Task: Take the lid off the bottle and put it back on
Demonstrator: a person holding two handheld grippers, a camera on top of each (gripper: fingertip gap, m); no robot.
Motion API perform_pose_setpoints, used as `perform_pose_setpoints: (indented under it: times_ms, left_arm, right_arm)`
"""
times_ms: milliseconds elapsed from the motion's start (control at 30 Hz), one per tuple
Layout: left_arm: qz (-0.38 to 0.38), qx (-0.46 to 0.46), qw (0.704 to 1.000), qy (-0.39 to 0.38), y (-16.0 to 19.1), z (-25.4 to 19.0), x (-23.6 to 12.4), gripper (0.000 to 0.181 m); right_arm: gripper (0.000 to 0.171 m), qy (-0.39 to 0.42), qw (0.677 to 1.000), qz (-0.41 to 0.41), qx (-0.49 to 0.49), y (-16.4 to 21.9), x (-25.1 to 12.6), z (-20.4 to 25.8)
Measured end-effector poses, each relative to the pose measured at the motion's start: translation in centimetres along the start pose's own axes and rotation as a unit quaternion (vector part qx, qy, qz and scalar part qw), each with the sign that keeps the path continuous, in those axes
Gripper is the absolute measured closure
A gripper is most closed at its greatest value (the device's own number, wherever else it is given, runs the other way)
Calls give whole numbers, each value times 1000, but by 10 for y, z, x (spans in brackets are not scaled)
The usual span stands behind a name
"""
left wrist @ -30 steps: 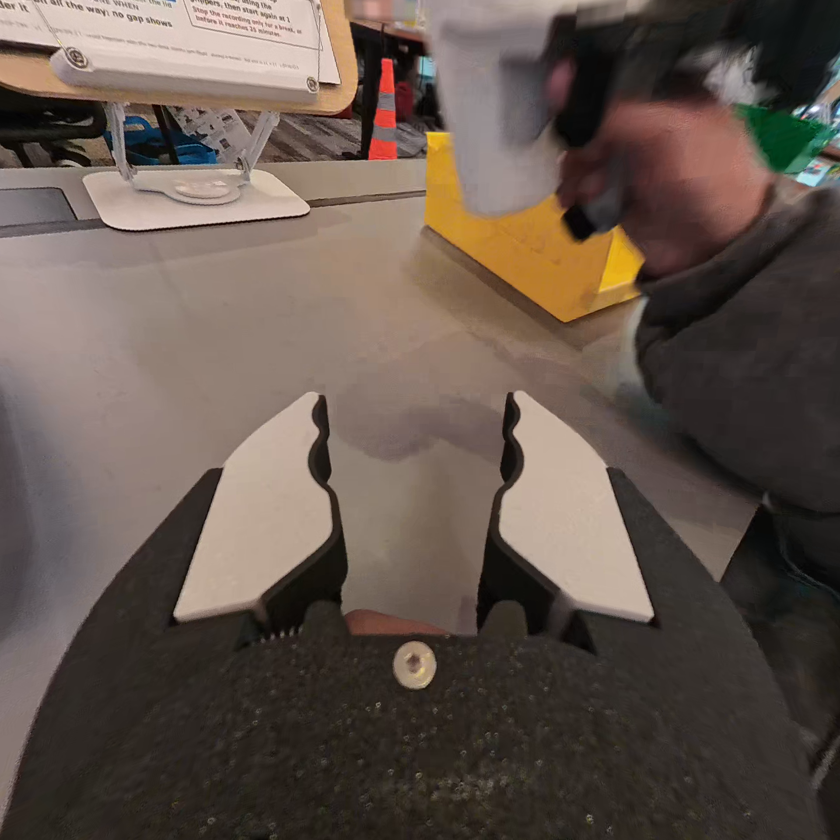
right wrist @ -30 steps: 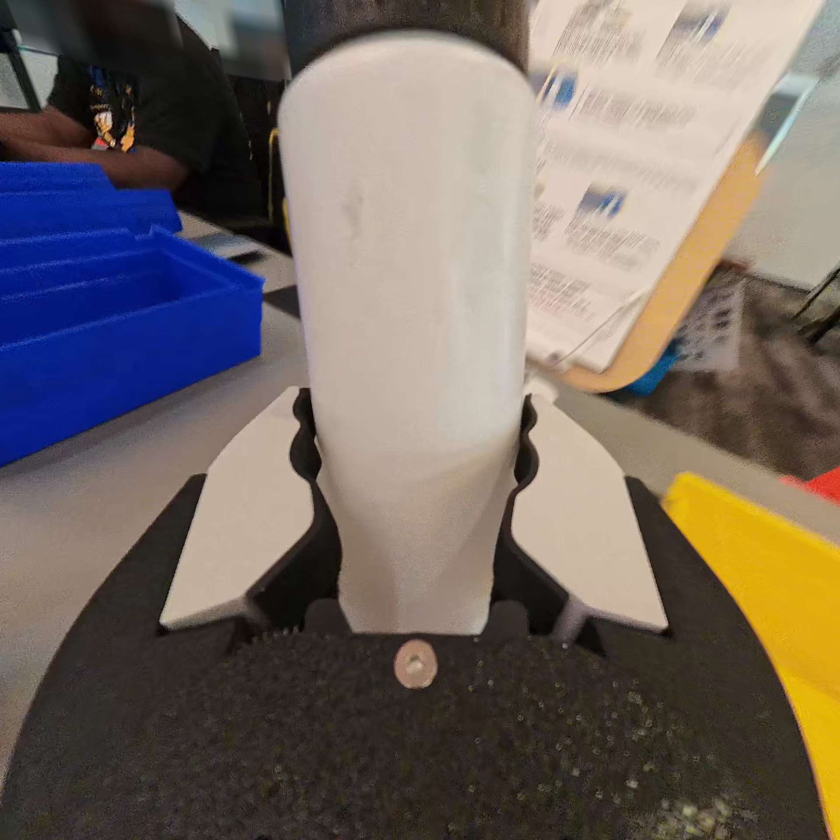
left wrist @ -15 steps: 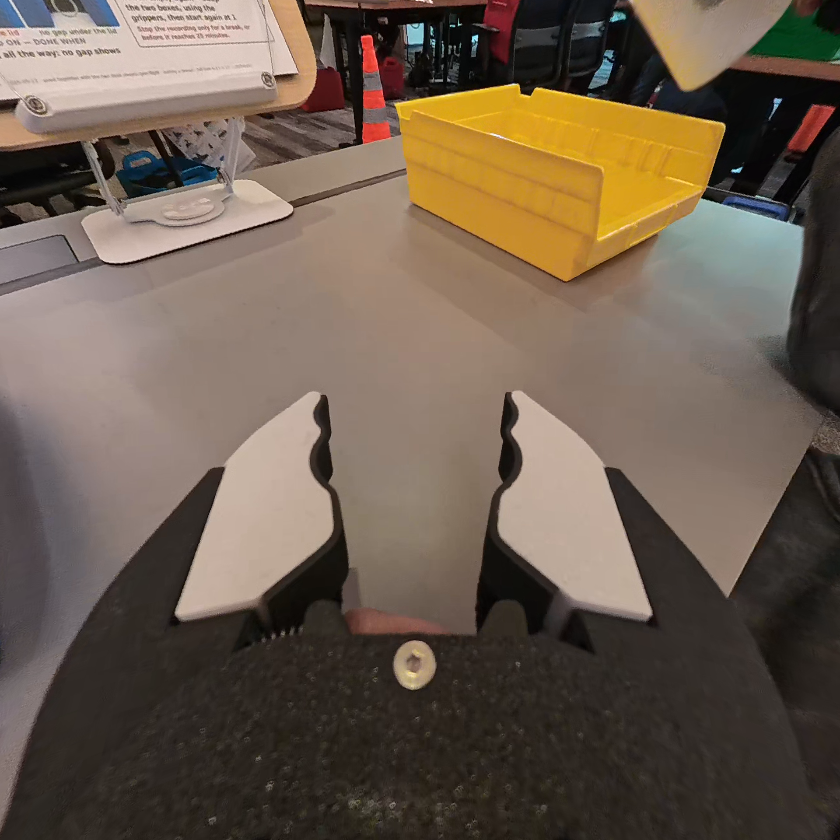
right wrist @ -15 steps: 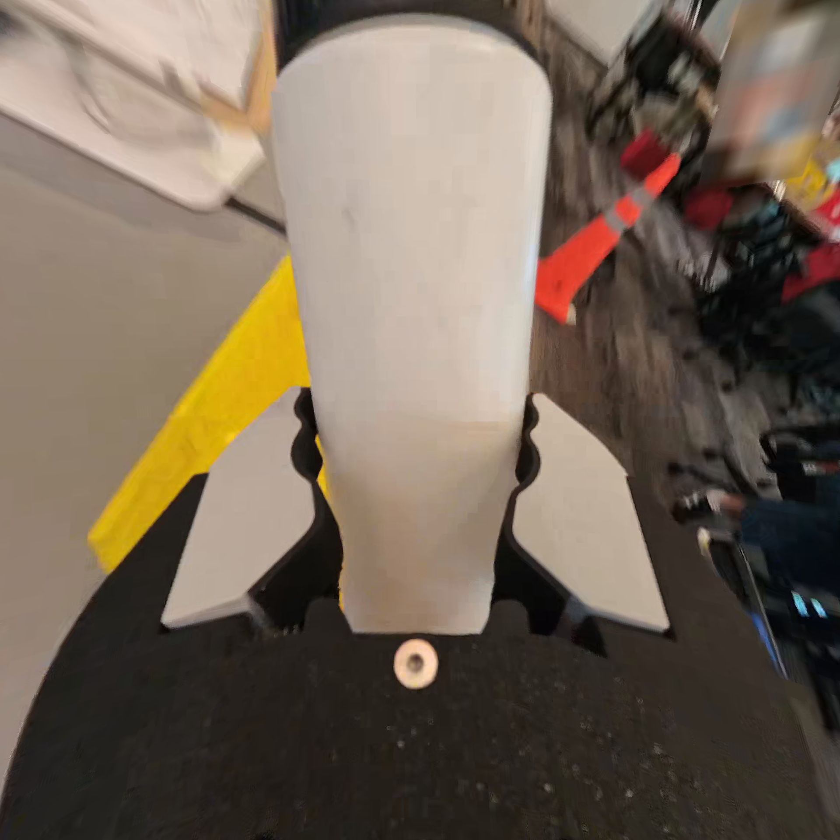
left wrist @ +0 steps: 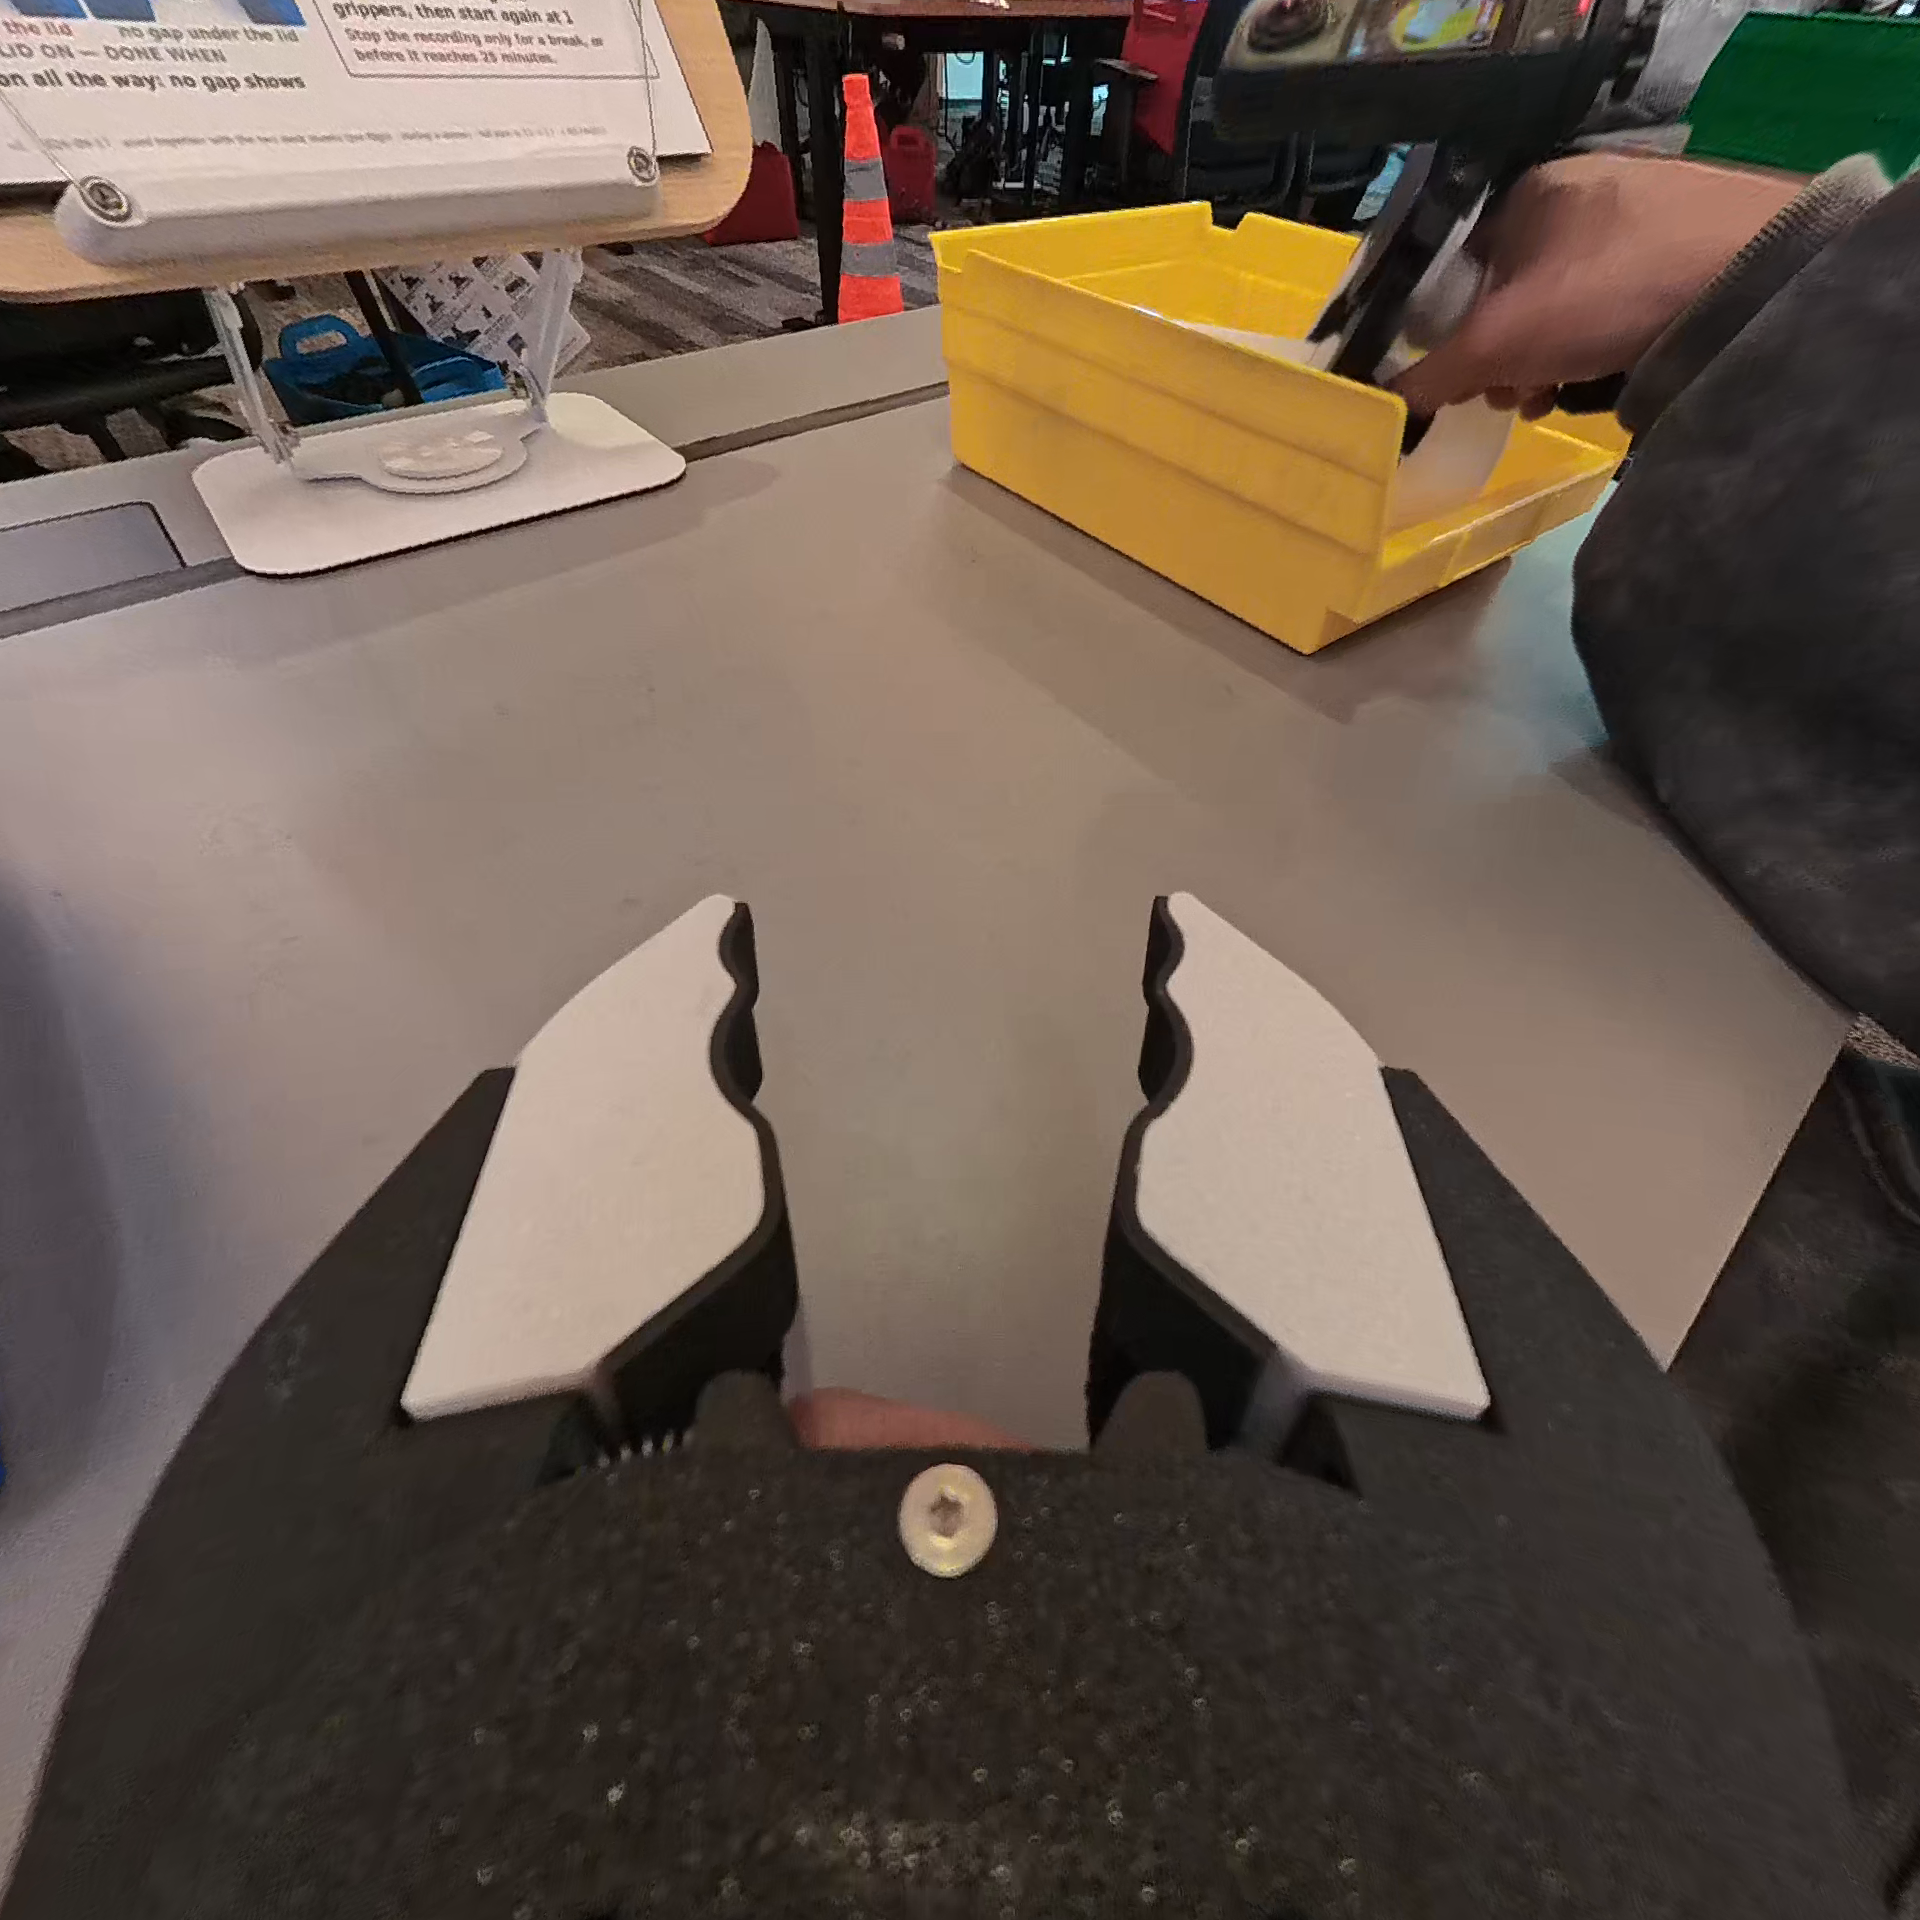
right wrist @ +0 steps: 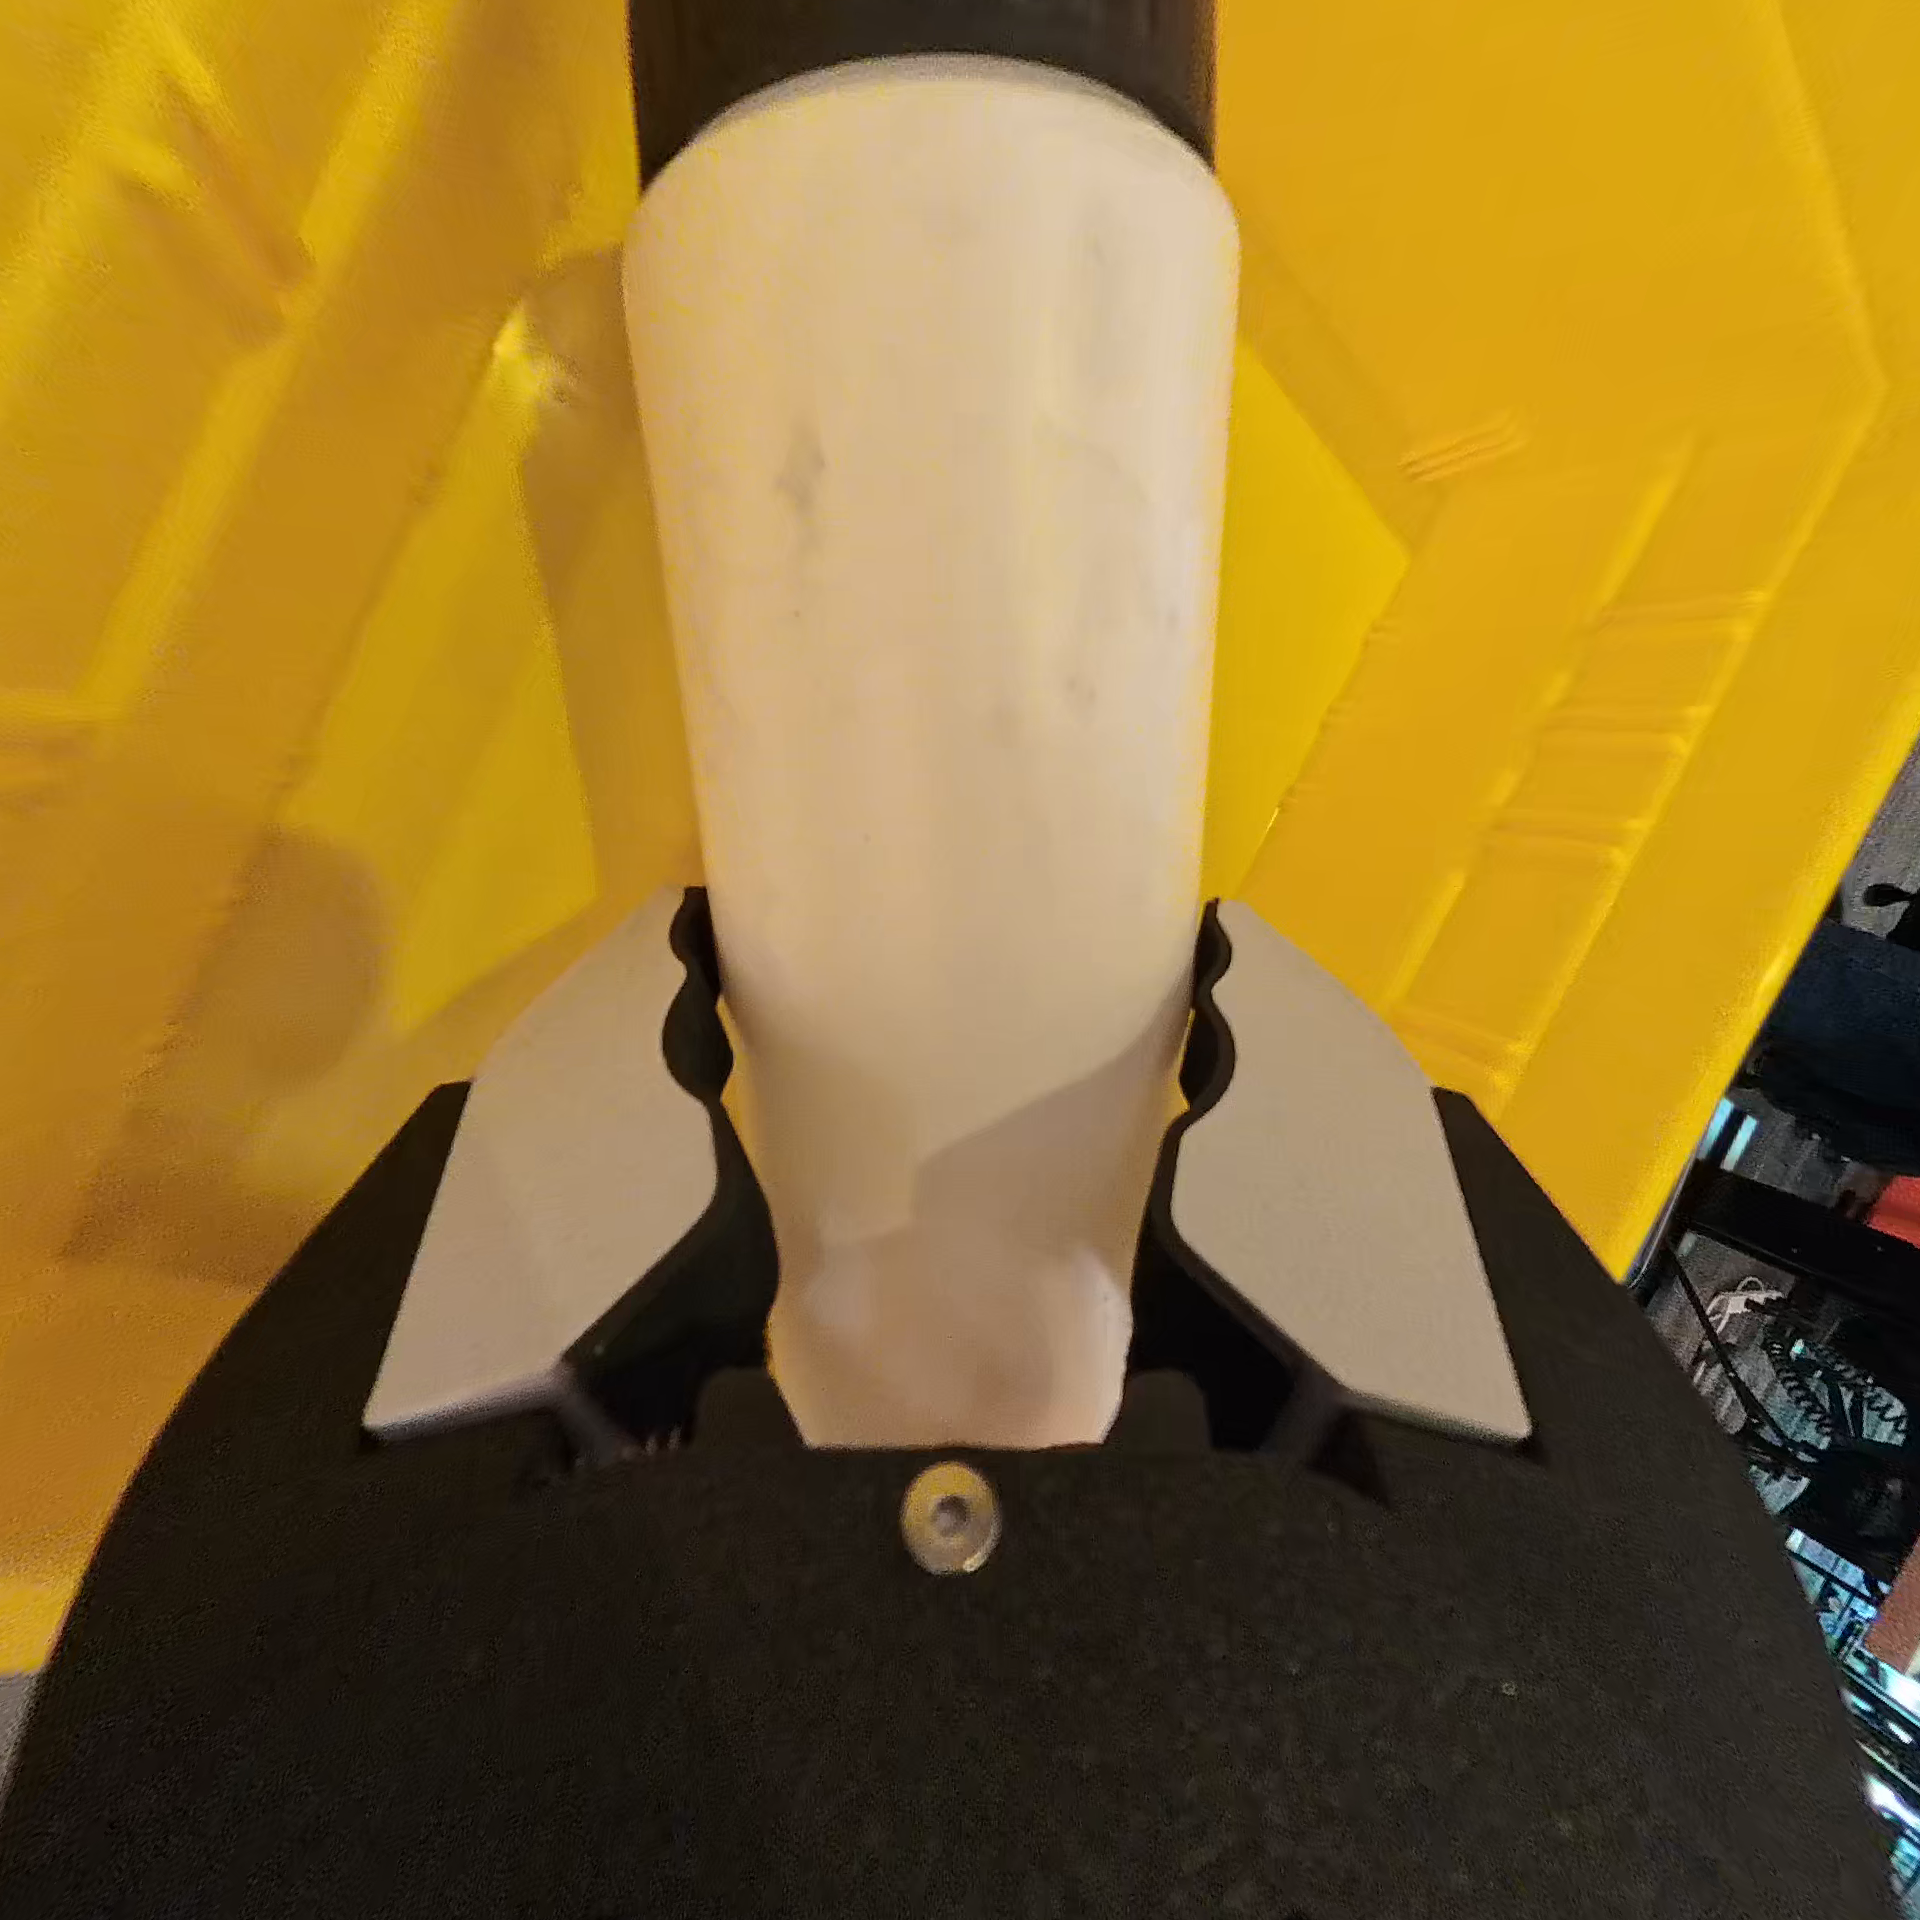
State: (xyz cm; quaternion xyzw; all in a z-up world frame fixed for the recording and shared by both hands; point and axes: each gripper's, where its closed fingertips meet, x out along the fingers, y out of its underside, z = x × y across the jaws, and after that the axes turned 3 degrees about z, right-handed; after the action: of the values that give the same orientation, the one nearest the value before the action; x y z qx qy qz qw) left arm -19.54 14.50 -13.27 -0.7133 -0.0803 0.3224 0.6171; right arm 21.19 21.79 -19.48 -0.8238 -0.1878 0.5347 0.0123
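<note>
My right gripper point(right wrist: 948, 935) is shut on a white bottle point(right wrist: 935, 582) with a black lid point(right wrist: 920, 73) at its far end. It holds the bottle pointing down into the yellow bin point(right wrist: 1558, 416). In the left wrist view the bottle's base point(left wrist: 1455, 457) shows inside the yellow bin point(left wrist: 1174, 436) at the far right, with the right gripper point(left wrist: 1392, 301) and a hand around it. My left gripper point(left wrist: 948, 925) is open and empty, low over the grey table point(left wrist: 883, 727).
A white stand point(left wrist: 436, 468) holding an instruction board point(left wrist: 343, 114) is at the back left of the table. An orange traffic cone point(left wrist: 868, 197) stands on the floor behind. A grey sleeve point(left wrist: 1766, 623) crosses the right side.
My right gripper has swung the bottle from above the table across and down into the yellow bin. My left gripper has stayed open in place.
</note>
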Motion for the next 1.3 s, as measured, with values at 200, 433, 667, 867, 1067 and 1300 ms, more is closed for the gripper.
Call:
perform_pose_setpoints:
  times_ms: [200, 433, 667, 867, 1067, 1300]
  left_arm:
    - [-10, -1, 1000, -2, -4, 2, -5, 109]
    - [-69, -63, 993, -73, -23, 39, -62, 108]
    - [-108, -146, 974, -138, -7, 85, -126, 113]
    - [-58, -118, 969, -209, 23, 126, -122, 117]
    - [-57, -112, 968, -218, 23, 131, -117, 116]
    - [-52, -103, 972, -206, 22, 121, -114, 117]
  right_arm:
    - [108, -18, 995, -84, 60, -3, -44, -18]
    - [105, 28, 890, -421, 172, 22, -241, -52]
    - [134, -104, 831, -475, 270, 86, -218, 51]
    - [146, -141, 790, -521, 291, 76, -186, 75]
    - [123, -166, 811, -456, 327, 82, -143, 73]
    - [114, -150, 818, -449, 327, 86, -138, 70]
